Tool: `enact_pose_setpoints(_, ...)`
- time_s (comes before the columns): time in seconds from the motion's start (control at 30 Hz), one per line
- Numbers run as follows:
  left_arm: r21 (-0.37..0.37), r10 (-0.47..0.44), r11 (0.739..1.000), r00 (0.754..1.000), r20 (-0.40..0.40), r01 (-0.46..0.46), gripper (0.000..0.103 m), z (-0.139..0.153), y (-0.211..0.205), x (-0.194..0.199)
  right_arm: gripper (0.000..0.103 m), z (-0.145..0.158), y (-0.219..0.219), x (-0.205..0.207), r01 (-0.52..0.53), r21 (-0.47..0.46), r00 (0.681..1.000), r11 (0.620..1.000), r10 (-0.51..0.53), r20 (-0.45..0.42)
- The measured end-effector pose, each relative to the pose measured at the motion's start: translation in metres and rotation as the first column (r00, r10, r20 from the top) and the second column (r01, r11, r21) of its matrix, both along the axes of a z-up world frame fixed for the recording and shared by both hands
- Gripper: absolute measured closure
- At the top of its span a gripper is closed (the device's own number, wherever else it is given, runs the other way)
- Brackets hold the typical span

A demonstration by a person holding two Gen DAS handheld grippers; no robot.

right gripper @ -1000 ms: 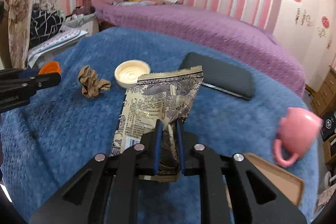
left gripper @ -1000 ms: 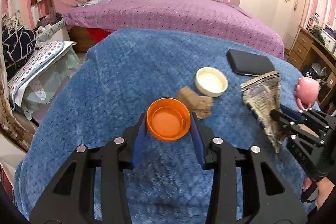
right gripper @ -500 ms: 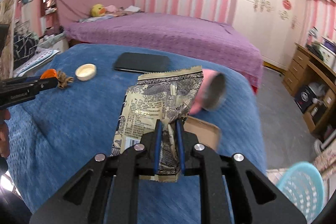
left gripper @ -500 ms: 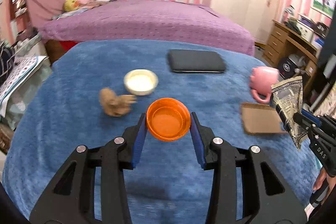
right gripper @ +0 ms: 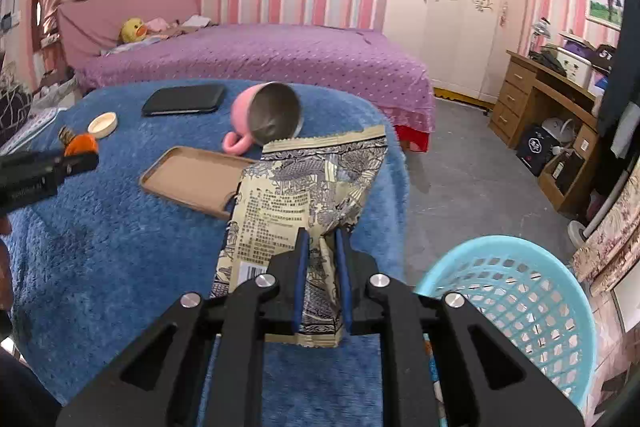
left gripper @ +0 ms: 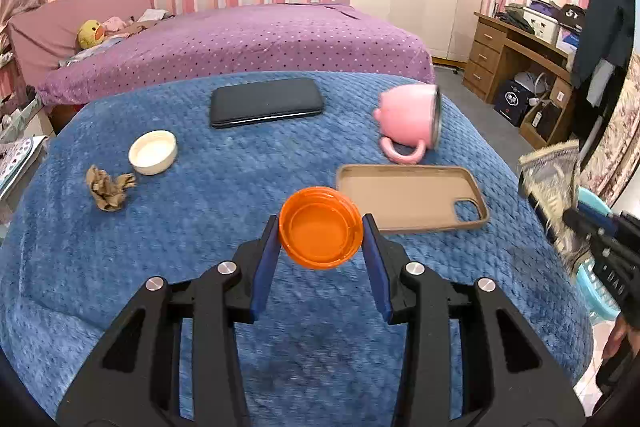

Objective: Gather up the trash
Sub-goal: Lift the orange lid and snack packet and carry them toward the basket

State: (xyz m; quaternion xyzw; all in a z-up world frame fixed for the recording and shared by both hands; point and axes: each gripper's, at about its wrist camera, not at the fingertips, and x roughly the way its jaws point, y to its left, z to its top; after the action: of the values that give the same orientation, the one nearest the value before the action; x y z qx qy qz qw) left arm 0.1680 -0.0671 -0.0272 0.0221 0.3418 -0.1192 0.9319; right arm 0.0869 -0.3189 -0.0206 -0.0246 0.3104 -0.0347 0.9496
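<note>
My left gripper (left gripper: 321, 233) is shut on an orange plastic lid (left gripper: 320, 227), held above the blue blanket-covered table (left gripper: 200, 235). My right gripper (right gripper: 322, 243) is shut on a crinkled beige and blue snack wrapper (right gripper: 304, 187), near the table's right edge. A light blue mesh basket (right gripper: 520, 291) stands on the floor just right of the wrapper. On the table lie a crumpled brown paper scrap (left gripper: 109, 187) and a cream lid (left gripper: 153, 151) at the left. The right gripper with its wrapper (left gripper: 554, 183) shows at the right edge of the left wrist view.
A black phone (left gripper: 266, 101), a tipped pink mug (left gripper: 410, 119) and a tan phone case (left gripper: 412, 197) lie on the table. A purple bed (right gripper: 256, 55) stands behind. A wooden desk (right gripper: 552, 95) and boxes line the right wall, with grey floor (right gripper: 460, 163) between.
Both grippers have swung right across the table with their loads. The basket has come into the right wrist view, and the mug and phone case now sit ahead of the left gripper.
</note>
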Motion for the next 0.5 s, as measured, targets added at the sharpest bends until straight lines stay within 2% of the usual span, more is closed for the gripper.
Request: enact_pose_setpoints(0.5, 0.042, -0.030, 0.999, 0.999, 0.015, 0.030, 0.063, -0.014, -0.050, -0.013, 0.088, -0.011, -0.063, -0.016, 0.097, 0.019, 0.995, 0.995, -0.097, -0.008)
